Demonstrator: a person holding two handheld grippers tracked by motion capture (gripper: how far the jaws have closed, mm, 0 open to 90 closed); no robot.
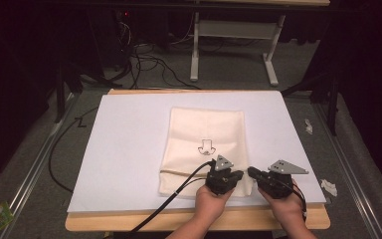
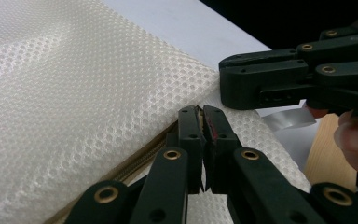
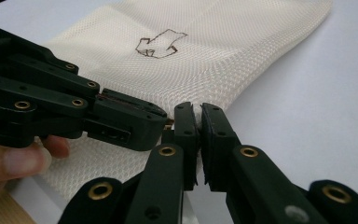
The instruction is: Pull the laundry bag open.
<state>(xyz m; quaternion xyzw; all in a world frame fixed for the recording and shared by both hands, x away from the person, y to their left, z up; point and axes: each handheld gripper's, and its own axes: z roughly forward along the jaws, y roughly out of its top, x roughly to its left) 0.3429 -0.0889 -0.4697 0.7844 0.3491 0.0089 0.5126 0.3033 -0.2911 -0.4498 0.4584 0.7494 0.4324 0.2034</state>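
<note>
A cream mesh zipper bag, lying flat on the white sheet covering the table, is being gripped at its near right corner by the left gripper and the right gripper, both sets of jaws being closed tight on the mesh beside the zipper.

You had open room on the white sheet covering the wooden table to the left of, beyond and to the right of the cream mesh zip bag. At the bag's near right corner, your left gripper and right gripper crowded each other, tips nearly touching, which left no gap between them for passing.
</note>
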